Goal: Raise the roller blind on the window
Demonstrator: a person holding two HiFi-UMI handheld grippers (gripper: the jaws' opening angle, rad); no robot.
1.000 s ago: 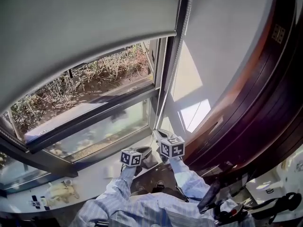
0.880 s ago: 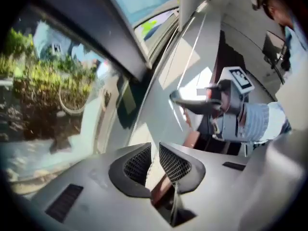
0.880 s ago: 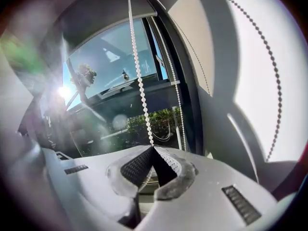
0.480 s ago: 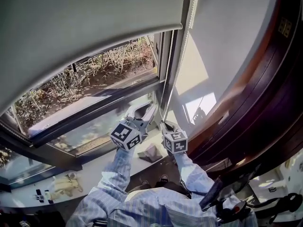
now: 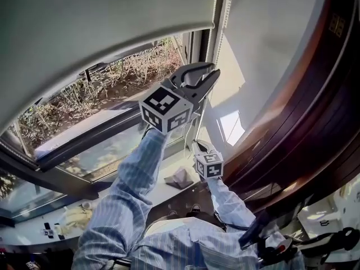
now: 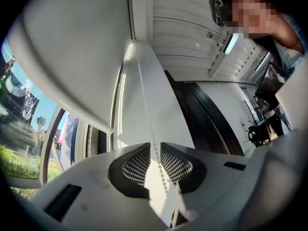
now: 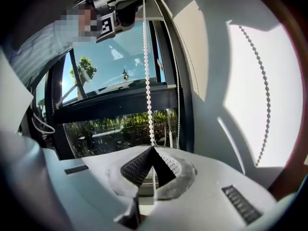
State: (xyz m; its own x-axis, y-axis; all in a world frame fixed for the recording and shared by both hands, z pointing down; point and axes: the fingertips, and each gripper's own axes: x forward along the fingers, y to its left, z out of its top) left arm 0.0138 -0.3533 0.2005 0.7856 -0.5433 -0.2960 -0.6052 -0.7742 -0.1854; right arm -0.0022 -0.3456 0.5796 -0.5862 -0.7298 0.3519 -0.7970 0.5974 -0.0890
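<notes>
The grey roller blind covers the top of the window, its bottom bar above the bare lower panes. A white bead chain hangs at the blind's right side. My left gripper is raised high beside the window post. Its jaws have just been opening and stand a little apart, with the chain running through the gap between the pads untouched. Lower down, my right gripper is shut on the same chain, which enters its pinch. The left gripper also shows above in the right gripper view.
A second lowered blind hangs to the right, with dark wood panelling beyond it. A crumpled cloth lies on the pale sill, and small items sit at its left end. The dark window frame crosses the middle.
My left gripper has risen from beside the right gripper to high up along the chain, rolling as it went. The right gripper has kept its place on the chain.
</notes>
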